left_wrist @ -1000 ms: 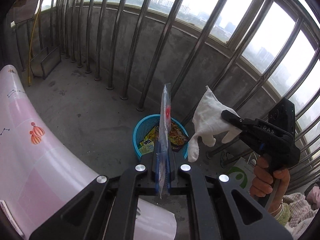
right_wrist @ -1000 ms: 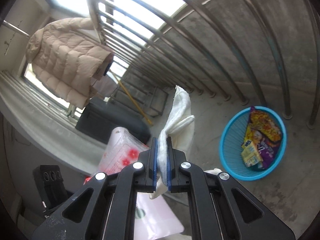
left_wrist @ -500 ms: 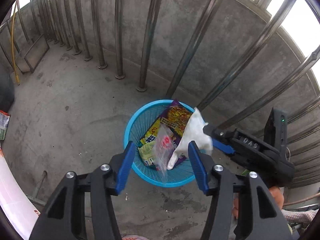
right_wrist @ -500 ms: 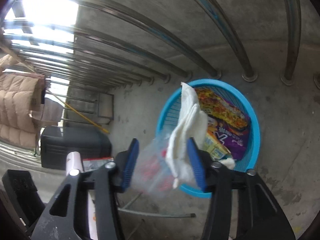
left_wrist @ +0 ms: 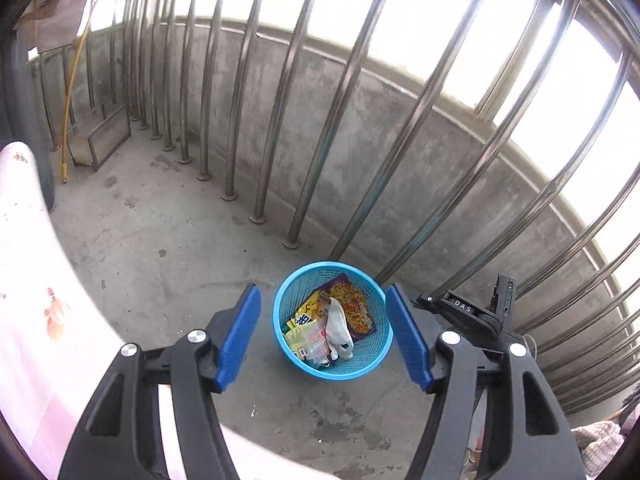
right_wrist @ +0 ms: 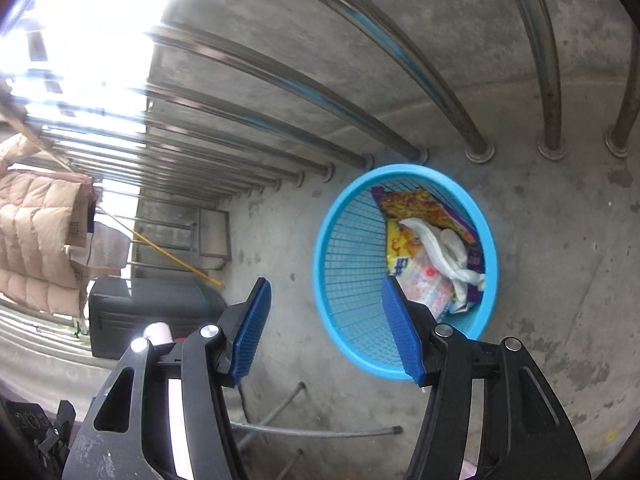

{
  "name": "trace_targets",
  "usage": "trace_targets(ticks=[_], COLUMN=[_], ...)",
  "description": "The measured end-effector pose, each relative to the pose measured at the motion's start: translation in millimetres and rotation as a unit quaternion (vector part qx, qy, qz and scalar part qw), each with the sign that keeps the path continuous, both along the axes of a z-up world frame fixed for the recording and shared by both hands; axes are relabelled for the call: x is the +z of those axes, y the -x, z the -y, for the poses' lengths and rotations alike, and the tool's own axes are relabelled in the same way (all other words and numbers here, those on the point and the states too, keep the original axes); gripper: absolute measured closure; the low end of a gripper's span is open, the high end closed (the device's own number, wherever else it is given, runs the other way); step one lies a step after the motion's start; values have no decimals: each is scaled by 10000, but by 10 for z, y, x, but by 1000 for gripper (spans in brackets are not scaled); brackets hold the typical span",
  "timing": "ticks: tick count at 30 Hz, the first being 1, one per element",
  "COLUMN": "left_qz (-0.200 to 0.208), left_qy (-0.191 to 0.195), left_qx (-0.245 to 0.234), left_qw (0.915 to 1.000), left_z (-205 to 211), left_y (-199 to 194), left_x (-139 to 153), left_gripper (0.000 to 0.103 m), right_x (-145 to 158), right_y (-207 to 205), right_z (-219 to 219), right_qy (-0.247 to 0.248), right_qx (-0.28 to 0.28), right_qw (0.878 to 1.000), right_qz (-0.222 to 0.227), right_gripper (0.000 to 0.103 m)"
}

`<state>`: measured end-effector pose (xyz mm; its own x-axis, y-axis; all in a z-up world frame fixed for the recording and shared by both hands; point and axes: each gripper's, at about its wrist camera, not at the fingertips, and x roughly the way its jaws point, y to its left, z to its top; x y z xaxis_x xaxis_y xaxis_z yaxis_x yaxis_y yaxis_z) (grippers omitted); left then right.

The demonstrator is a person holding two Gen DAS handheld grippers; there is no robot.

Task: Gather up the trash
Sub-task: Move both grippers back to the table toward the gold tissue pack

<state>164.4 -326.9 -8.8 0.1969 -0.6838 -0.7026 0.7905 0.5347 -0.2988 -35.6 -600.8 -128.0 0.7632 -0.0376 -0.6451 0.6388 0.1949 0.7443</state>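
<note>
A blue mesh basket [left_wrist: 296, 288] stands on the concrete floor by the railing; it also shows in the right wrist view [right_wrist: 344, 264]. Inside lie a white crumpled tissue [left_wrist: 338, 330] [right_wrist: 444, 248], a clear plastic wrapper with red marks [left_wrist: 314, 340] [right_wrist: 424, 284] and colourful snack packets [left_wrist: 352, 304] [right_wrist: 412, 202]. My left gripper [left_wrist: 324, 340] is open and empty above the basket. My right gripper [right_wrist: 326, 324] is open and empty above the basket's left rim. The right gripper's body [left_wrist: 468, 312] shows at the right of the left wrist view.
Steel railing bars [left_wrist: 304, 128] on a low concrete wall run behind the basket. A pink table edge [left_wrist: 36, 288] is at the left. A metal dustpan [left_wrist: 100, 136] and yellow-handled broom [left_wrist: 72, 92] stand in the far corner. A black box [right_wrist: 148, 316] and hanging beige jacket [right_wrist: 36, 240] are at the left.
Both grippers opened wide and dropped their loads. The tissue and the plastic wrapper now lie in the basket. Both grippers have drawn back and up from it.
</note>
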Motion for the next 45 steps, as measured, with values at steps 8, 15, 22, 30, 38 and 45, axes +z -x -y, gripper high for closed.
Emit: trace_targets(ticks=[8, 15, 22, 30, 38, 45], left_qz=[542, 638, 258, 377, 70, 152], left_qy=[218, 404, 815, 876, 944, 869], left_qx=[1254, 2841, 3784, 4072, 4190, 4218], left_qw=[9904, 9558, 9217, 9084, 9030, 9024], left_z=[-1858, -3411, -4225, -4628, -4846, -4951], left_y=[246, 395, 379, 307, 267, 218], left_x=[410, 351, 125, 45, -152, -127], left_gripper=[35, 35, 35, 42, 45, 45], right_x=[892, 1277, 1443, 1497, 1387, 1197], right_y=[-500, -1213, -1802, -2161, -2317, -2366], right_z=[-605, -1458, -2412, -3537, -4388, -4842], right_qy=[696, 836, 798, 1175, 1829, 2695], right_qx=[1331, 2847, 4062, 5168, 5623, 5961], right_qw=[9876, 9532, 9085, 8476, 8061, 7535], right_qz=[455, 572, 569, 250, -228, -658], right_gripper=[43, 43, 42, 33, 18, 17])
